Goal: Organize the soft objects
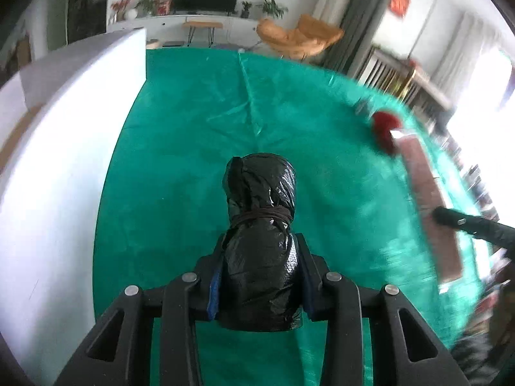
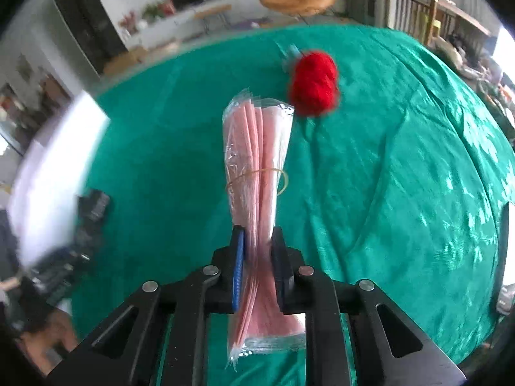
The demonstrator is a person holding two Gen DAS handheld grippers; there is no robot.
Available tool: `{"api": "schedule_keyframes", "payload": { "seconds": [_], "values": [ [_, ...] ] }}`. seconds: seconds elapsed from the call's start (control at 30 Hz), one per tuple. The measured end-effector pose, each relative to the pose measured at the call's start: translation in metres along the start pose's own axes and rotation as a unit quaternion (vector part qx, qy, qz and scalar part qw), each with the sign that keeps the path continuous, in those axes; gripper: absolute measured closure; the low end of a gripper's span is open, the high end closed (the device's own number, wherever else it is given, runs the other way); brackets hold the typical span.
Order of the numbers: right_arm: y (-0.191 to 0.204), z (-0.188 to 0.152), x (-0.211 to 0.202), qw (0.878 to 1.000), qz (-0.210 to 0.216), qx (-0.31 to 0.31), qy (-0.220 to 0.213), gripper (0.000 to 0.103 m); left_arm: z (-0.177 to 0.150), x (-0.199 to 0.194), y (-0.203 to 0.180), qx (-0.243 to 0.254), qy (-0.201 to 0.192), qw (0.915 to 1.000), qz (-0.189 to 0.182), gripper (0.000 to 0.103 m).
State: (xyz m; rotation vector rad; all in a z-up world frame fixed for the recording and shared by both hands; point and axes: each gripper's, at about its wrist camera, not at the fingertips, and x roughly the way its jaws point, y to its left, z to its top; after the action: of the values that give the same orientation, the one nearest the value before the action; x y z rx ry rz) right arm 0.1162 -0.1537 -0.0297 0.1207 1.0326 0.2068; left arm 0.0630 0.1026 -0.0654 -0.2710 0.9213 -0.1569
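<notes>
My left gripper (image 1: 259, 244) is shut on a black plastic bag bundle (image 1: 260, 225) tied round its middle with dark cord, held above the green cloth (image 1: 180, 135). My right gripper (image 2: 257, 234) is shut on a pack of pink sheets in clear wrap (image 2: 256, 173) with a rubber band round it, also held over the green cloth (image 2: 402, 160). A red yarn ball (image 2: 313, 83) lies on the cloth just beyond the pack's far end. From the left wrist, that red yarn ball (image 1: 384, 130) shows blurred at the right, with the pink pack (image 1: 428, 202) and the other gripper's dark body near it.
A white box wall (image 1: 58, 160) stands along the left side of the cloth; it shows blurred in the right wrist view (image 2: 48, 173). A small bluish item (image 2: 289, 54) lies behind the yarn. Beyond the table are an orange chair (image 1: 299, 37) and a TV unit.
</notes>
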Motion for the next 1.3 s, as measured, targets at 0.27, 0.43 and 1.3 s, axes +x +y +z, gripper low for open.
{"api": "schedule_keyframes", "payload": {
  "seconds": [0.27, 0.43, 1.3],
  "values": [
    [0.120, 0.021, -0.077, 0.980, 0.192, -0.030, -0.047, 0.086, 0.022, -0.149, 0.047, -0.048, -0.099, 0.9929, -0.046, 0.065],
    [0.231, 0.021, -0.076, 0.951, 0.298, -0.074, -0.017, 0.084, 0.019, -0.221, 0.134, -0.071, -0.131, 0.9824, 0.112, 0.063],
    [-0.013, -0.075, 0.017, 0.982, -0.151, -0.007, -0.117, 0.029, 0.010, -0.174, 0.002, 0.042, -0.113, 0.9927, 0.008, 0.001]
  ]
}}
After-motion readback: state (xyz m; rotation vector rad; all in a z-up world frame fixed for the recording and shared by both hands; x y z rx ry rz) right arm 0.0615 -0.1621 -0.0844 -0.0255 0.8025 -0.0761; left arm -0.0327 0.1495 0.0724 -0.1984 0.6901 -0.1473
